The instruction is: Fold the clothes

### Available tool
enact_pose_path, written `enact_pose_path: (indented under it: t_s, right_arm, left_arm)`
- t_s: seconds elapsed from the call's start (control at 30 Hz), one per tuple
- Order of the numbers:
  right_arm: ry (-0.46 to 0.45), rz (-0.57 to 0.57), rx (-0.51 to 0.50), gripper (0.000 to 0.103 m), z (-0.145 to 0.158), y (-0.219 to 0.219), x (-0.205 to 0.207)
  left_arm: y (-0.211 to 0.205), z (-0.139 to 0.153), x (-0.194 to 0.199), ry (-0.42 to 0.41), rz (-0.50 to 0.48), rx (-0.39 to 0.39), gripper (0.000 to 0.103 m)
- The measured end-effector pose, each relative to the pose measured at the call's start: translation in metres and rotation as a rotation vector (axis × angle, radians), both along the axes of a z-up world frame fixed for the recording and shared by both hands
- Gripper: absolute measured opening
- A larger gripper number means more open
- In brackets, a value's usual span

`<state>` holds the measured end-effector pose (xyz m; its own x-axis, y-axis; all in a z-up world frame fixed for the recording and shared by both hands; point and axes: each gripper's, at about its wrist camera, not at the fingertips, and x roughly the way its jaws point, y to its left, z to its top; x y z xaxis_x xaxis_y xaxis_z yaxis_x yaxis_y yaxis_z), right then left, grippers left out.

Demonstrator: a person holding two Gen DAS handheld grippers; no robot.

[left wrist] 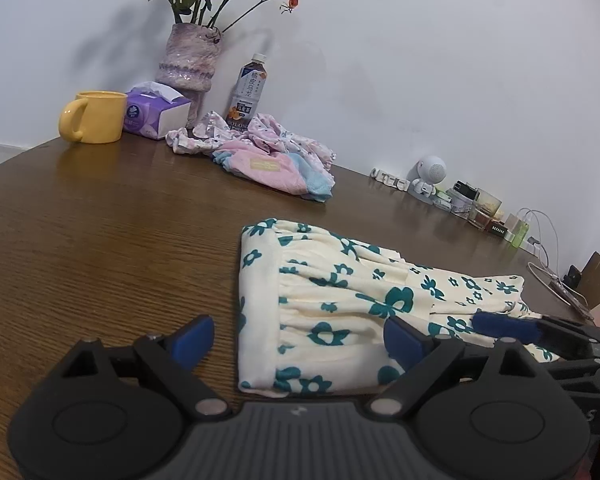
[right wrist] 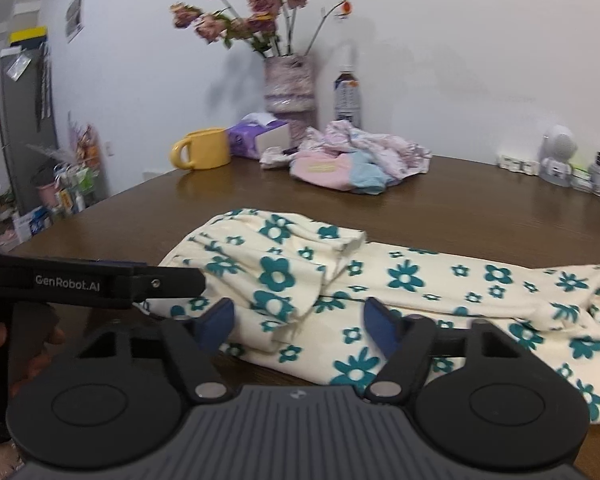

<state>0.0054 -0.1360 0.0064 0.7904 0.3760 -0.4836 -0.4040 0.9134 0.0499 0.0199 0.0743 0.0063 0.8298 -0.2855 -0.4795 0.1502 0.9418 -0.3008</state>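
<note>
Pants: cream cotton-like knit, teal flower print, gathered elastic waistband. Judged light, soft and limp; expected to sag and drag when lifted, not slippery, not fragile. Best taken at the waistband hem or at the doubled fold edge, where layers are thick enough to pinch together.

Pants are laid flat on the table, on the near side of the vase, partly folded: one layer is seen doubled over near the waist in the right wrist view.

Left gripper: jaws apart, poised at the waistband corner, nothing pinched. Right gripper: jaws apart, low over the mid-section, nothing held.

A crumpled pink pile is noted just in front of the vase, unfolded.
</note>
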Motion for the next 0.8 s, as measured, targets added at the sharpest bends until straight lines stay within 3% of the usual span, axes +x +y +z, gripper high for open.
enact_pose_path:
  t_s: [0.07,0.13,0.27,0.4,0.53,0.63,0.8]
  right_arm:
    - [0.024,0.009,-0.017,0.038,-0.002,0.003,0.003]
    - [0.054,0.015,-0.018,0.027,-0.004,0.003,0.007]
    - [0.073,0.022,-0.018,0.022,-0.006,0.003,0.009]
    - [0.074,0.014,-0.012,0.022,-0.007,0.002,0.008]
    - [0.01,0.024,-0.027,0.03,0.0,-0.002,-0.008]
    - [-0.058,0.055,-0.086,0.044,0.006,0.004,-0.021]
    - [-0.117,0.103,-0.237,0.049,0.003,0.025,-0.028]
  left_arm:
    - [0.001,0.0,0.0,0.0,-0.001,-0.003,0.092]
    - [0.0,0.0,0.0,0.0,-0.005,-0.001,0.092]
    - [0.001,0.0,0.0,-0.001,-0.007,-0.008,0.092]
    - [0.0,0.0,0.0,-0.001,-0.009,-0.01,0.092]
    - [-0.002,0.0,0.001,0.001,-0.019,0.004,0.092]
    - [-0.004,0.001,0.001,0.002,-0.029,0.016,0.092]
    - [-0.005,0.0,0.001,0.002,-0.029,0.016,0.092]
